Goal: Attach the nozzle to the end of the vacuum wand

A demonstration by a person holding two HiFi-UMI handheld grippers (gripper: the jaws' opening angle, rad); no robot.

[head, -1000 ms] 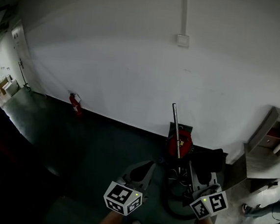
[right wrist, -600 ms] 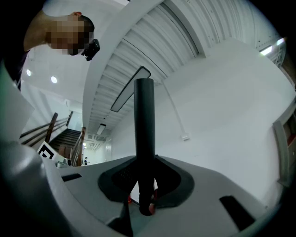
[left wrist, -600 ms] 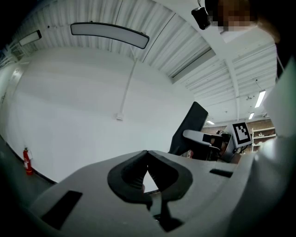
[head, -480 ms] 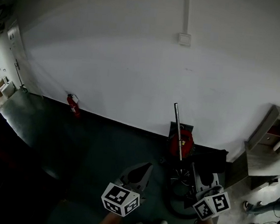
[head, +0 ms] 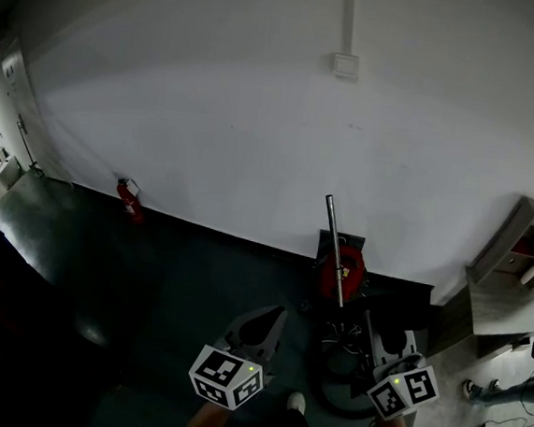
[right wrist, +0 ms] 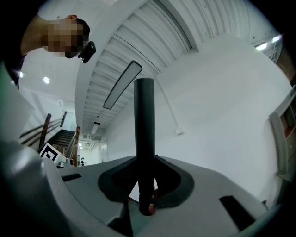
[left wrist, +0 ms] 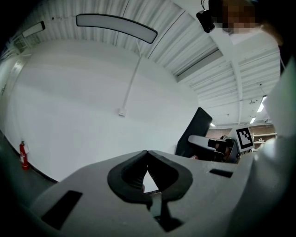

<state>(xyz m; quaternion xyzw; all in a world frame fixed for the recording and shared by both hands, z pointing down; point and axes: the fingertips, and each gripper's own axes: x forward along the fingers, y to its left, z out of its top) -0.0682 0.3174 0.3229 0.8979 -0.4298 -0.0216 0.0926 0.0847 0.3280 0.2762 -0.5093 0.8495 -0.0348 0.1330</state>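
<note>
In the right gripper view my right gripper (right wrist: 145,159) is shut on a dark upright tube (right wrist: 144,134), the vacuum wand, whose open top end stands well above the jaws. The head view shows a silver wand tube (head: 333,247) rising over a red vacuum body (head: 341,273). My right gripper (head: 373,329) sits just right of its lower end, and the grip itself is hidden there. My left gripper (head: 271,319) is shut with nothing in it, left of the vacuum; its closed pads (left wrist: 138,169) face the white wall. I cannot pick out a nozzle.
A dark hose (head: 330,388) coils on the floor under the right gripper. A black bulky shape (head: 399,303) lies right of the vacuum. A red fire extinguisher (head: 129,199) stands by the white wall. A shelf unit (head: 515,269) and a person's legs (head: 504,390) are at the right.
Both grippers have drifted a little with the person, whose shoe now shows between the arms. The wall and extinguisher have slid left in view. The jaws are unchanged.
</note>
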